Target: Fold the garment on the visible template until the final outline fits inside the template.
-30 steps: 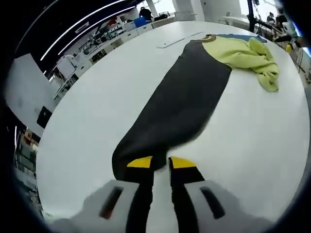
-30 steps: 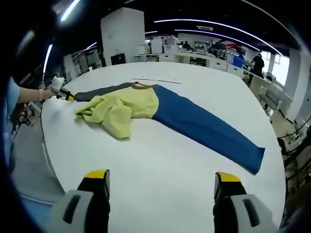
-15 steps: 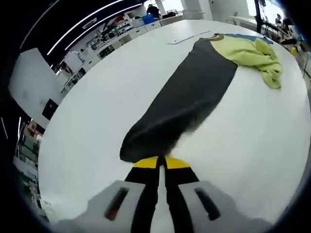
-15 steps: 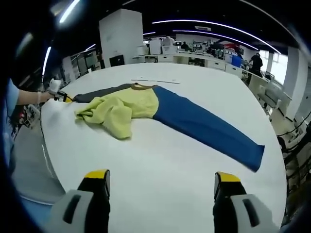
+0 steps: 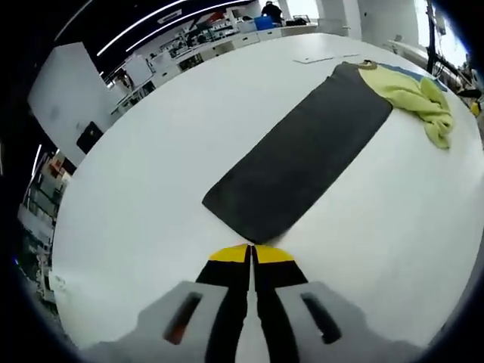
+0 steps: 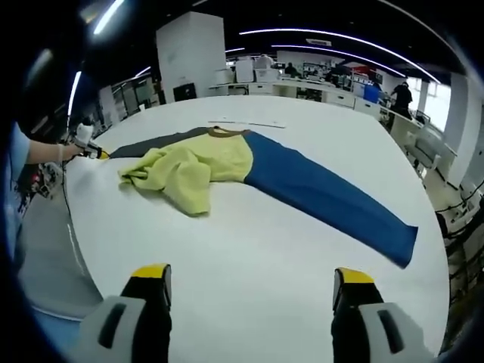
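Left tongs (image 5: 251,254) closed, empty, beside garment (image 6: 227,162); right tongs (image 6: 252,281) wide apart; no legible writing.

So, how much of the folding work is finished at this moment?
Little is done. The dark sleeve and blue sleeve lie flat on the white table. The left gripper is shut by the dark cuff, the right gripper open. The bunched yellow body remains unfolded.

Yellow-tipped black left gripper (image 5: 251,253), grey housing, right gripper (image 6: 252,281) alike

Template (image 6: 246,124) too small, indistinct
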### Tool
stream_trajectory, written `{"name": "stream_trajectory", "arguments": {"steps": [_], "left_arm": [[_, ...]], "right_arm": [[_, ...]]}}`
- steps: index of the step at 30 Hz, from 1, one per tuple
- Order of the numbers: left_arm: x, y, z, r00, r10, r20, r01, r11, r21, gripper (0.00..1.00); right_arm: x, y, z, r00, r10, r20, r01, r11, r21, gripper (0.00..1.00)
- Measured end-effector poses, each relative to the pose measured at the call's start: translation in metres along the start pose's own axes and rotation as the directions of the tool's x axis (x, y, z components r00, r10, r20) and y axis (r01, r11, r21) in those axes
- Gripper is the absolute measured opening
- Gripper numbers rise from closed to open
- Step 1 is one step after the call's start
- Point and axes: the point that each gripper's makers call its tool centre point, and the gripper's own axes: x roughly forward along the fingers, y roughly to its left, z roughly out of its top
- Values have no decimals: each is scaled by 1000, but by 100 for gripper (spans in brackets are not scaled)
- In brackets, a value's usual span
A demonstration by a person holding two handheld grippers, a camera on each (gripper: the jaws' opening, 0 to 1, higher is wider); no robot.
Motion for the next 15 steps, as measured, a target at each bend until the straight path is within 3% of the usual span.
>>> {"name": "stream_trajectory", "arguments": {"steps": [6,7,11,15], "left_arm": [[-8,-5,5,999,-2,33,3,1000,-21,0],[-10,-5,7,999,-1,52,2,1000,-26,5],[-16,-11,13,996,-7,90,11,999,-39,41],[-22,-22,17,992,-43,123,49,998,-48,56]], "right_arm": [[-2,0,-3,1000,-1,-1,1,1000,5,88],[-3,0,-3,1000,-1,2,1,1000,7,88],[-2,1,-5,1000,1,4,-1,1000,9,88],[-1,2,-4,1000,6,15,-6,1000,19,88]]}}
